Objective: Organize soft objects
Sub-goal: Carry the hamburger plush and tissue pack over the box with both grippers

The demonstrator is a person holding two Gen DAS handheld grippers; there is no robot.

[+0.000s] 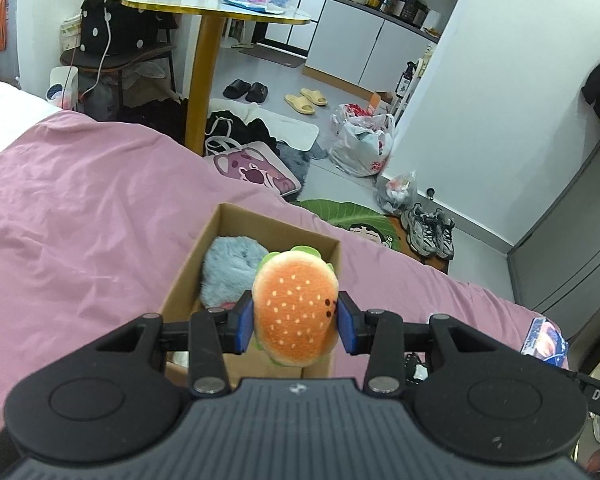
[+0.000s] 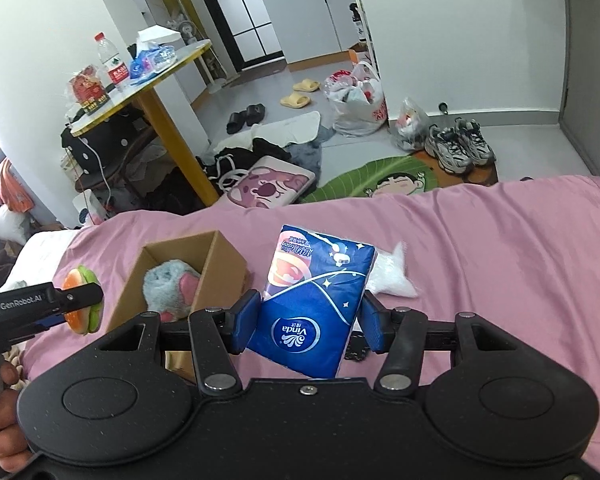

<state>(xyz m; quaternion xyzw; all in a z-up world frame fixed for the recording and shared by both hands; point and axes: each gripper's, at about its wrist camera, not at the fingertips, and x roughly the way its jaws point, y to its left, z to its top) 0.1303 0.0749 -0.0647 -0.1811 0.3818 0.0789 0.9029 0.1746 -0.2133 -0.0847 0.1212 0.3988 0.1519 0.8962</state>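
Right now both claws are loaded. The left claw (image 1: 296, 322), low centre in its own view, is clamped on a burger plush (image 1: 294, 304), the blue pads denting its sides. In that view the plush looks to hang over the near end of the box (image 1: 180, 280); in the right view it sits at the lower left, out beyond the box's left wall, so its true place over the opening is uncertain. A grey plush (image 1: 230, 272) already fills much of the box, which stands on the pink bed (image 1: 80, 220).

The right claw (image 2: 310, 322) is closed on a blue tissue pack (image 2: 312, 300), held upright at the frame's centre, right of the box.

The risks, as I judge them:
- Letting the burger go off-centre could bounce it off the rim or the grey plush and onto the bed.
- The box rests on soft bedding; a nudge from either claw could tip or slide it.
- The pack's glossy wrap may slip between the pads if tilted.
- Both claws heading for the one small opening could collide.
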